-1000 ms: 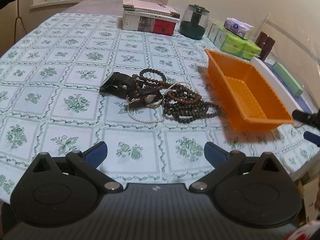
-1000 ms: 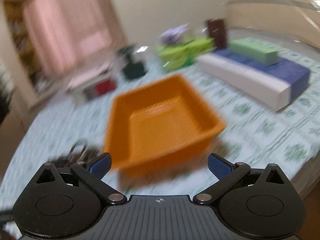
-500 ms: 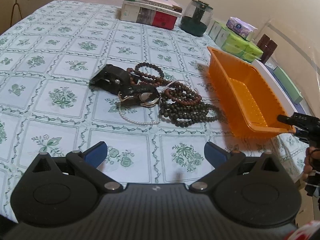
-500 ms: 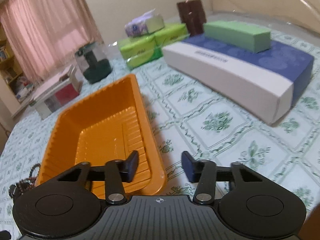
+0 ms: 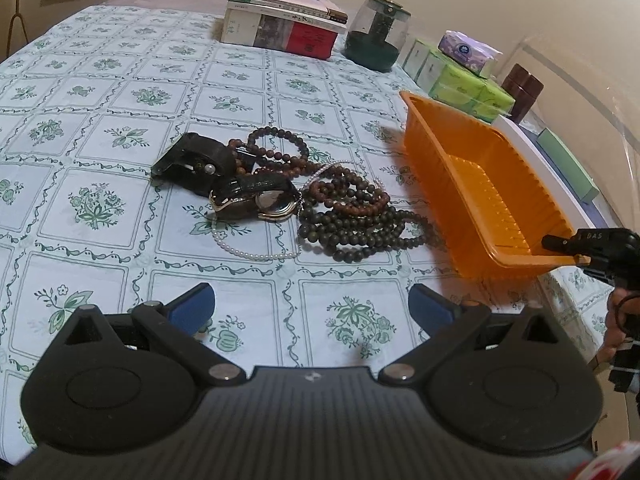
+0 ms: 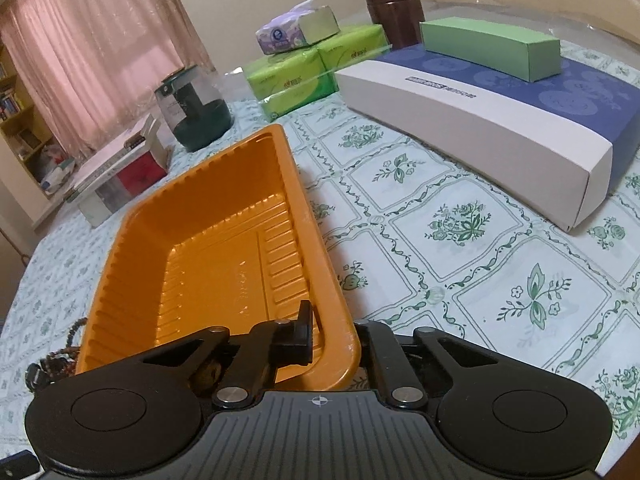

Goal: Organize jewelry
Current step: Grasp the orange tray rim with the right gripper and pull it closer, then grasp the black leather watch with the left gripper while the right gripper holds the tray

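Green-flowered tablecloth (image 5: 120, 92) is covering the table, with pink curtains (image 6: 92, 40) hanging behind. Right gripper (image 6: 334, 334) is pinching the near right corner of the orange tray (image 5: 452, 148): one finger inside the wall, the other outside. A second ago its jaws were spread wide short of the tray; they have just been closing onto the rim. Tray is sitting toward the table's right edge, empty. Left gripper (image 5: 312, 306) is hovering spread over bare cloth near the front edge, nothing between its fingers, slightly nearer the jewelry than before. Jewelry pile (image 5: 296, 196) is lying mid-table, just left of the tray, unmoved: bead bracelets, a watch (image 5: 276, 202), a pearl strand (image 5: 248, 252).
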The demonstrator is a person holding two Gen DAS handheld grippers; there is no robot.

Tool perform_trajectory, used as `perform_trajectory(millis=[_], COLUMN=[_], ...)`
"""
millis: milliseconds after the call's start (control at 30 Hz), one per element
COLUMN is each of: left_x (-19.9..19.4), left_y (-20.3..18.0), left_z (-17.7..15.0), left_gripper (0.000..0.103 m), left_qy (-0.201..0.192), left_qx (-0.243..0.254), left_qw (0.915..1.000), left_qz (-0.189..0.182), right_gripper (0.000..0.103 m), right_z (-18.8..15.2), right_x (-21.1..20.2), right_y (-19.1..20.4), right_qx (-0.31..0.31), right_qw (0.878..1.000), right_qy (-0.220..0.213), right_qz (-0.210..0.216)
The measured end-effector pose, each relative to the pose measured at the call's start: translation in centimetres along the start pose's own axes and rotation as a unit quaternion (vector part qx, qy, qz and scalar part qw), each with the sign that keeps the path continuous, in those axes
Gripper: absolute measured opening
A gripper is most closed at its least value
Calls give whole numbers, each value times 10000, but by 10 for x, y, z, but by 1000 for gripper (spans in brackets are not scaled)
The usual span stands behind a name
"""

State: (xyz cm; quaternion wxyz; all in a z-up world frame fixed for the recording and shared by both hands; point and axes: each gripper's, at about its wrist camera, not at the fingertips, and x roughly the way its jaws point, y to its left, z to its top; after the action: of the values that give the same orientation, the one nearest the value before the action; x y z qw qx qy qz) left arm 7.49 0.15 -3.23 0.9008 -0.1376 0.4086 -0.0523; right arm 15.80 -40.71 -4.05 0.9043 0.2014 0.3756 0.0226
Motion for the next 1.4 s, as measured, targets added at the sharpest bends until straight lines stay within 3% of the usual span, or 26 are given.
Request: perform_trajectory(millis=[167, 367, 700, 767, 900, 1000, 1167, 1200, 1267, 1400], left_x=[-2, -7, 6, 11, 27, 40, 55, 56, 55, 47], left_y=[1, 0, -1, -1, -3, -5, -6, -5, -4, -1], left_z=[2, 8, 19, 22, 28, 29, 28, 29, 31, 41], left_gripper=[102, 99, 87, 83, 57, 46, 29, 23, 21, 13], left_qy=[-85, -398, -658, -699, -583, -449, -404, -364, -343, -327], left_qx=[163, 630, 1472, 1790, 2662, 3211, 3658, 3658, 3594, 3247], left_qw=[9998, 9970, 9855, 9789, 9570, 9401, 9224, 9227, 9256, 9394], left_qz=[0, 213, 537, 694, 999, 1053, 1174, 1159, 1139, 1049], right_gripper=[5, 5, 4, 4, 4, 4, 4, 4, 4, 4], right_z=[7, 20, 17, 15, 15, 17, 15, 15, 15, 13], right_x=[-8, -26, -45, -44, -41, -40, -44, -45, -46, -47], right_y=[11, 32, 72, 76, 78, 81, 84, 85, 86, 88], right_qx=[-290, -1215, -3118, -3341, -3545, -3579, -3663, -3676, -3693, -3735], right_qw=[9994, 9913, 9418, 9333, 9252, 9235, 9192, 9184, 9174, 9150], right_qy=[114, 105, -232, -231, -206, -204, -216, -214, -209, -189], right_qz=[-113, -486, -1236, -1292, -1340, -1368, -1430, -1445, -1467, -1515])
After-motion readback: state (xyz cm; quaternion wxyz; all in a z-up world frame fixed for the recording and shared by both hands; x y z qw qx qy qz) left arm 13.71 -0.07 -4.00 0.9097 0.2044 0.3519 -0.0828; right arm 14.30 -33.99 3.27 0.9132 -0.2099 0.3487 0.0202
